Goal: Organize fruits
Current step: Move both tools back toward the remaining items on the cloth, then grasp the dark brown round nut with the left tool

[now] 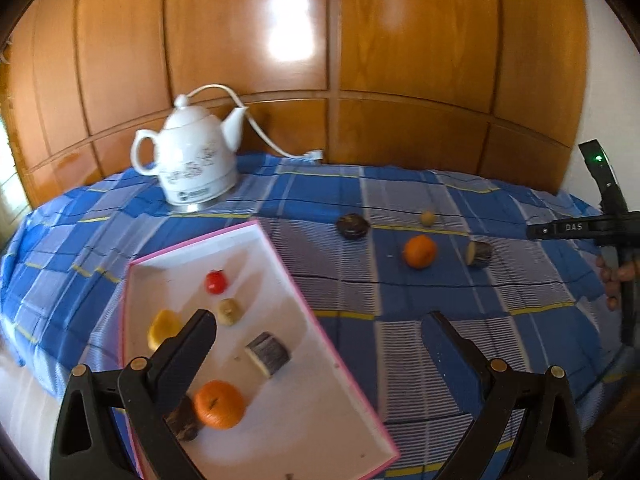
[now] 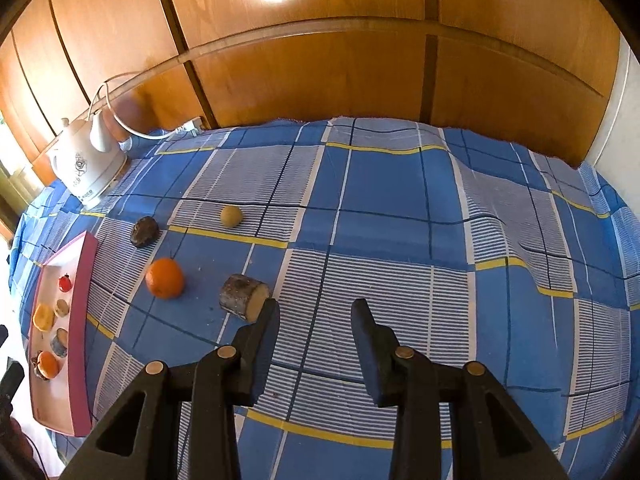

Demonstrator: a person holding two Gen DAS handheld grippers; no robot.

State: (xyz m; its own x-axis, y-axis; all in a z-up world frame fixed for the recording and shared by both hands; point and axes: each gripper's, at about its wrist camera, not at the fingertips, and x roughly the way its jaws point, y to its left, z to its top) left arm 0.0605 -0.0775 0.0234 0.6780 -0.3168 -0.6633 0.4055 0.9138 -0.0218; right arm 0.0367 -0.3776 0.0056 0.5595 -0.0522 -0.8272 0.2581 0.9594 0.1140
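Hovering above the pink-rimmed tray (image 1: 280,248), the left tongs (image 1: 320,330) stand wide apart with nothing between them. Inside the tray lie a red fruit (image 1: 216,282), a pale round fruit (image 1: 229,311), a yellow fruit (image 1: 162,326), a cut wood-like cylinder (image 1: 267,354), an orange (image 1: 219,404) and a dark piece (image 1: 184,420) touching that orange, partly hidden behind the left finger.

The right tongs (image 2: 316,320) hang over the blue checked cloth (image 2: 400,200) covering the worktop; their jaws are parted with a clear gap, gripping nothing. Just beside the tip of the left finger of those tongs lies a second cut cylinder (image 2: 244,297), on its side, pale end toward the camera; whether they touch I cannot tell. Near it sits a second orange (image 2: 165,278), farther back a dark round fruit (image 2: 144,231) and a small tan fruit (image 2: 231,216), all loose on the cloth and apart from one another.

A white kettle (image 1: 188,160) with a cord stands at the back left, before the wooden panelled wall (image 1: 400,40). In the left wrist view a hand (image 1: 614,276) holds the right tool at the frame's right edge.
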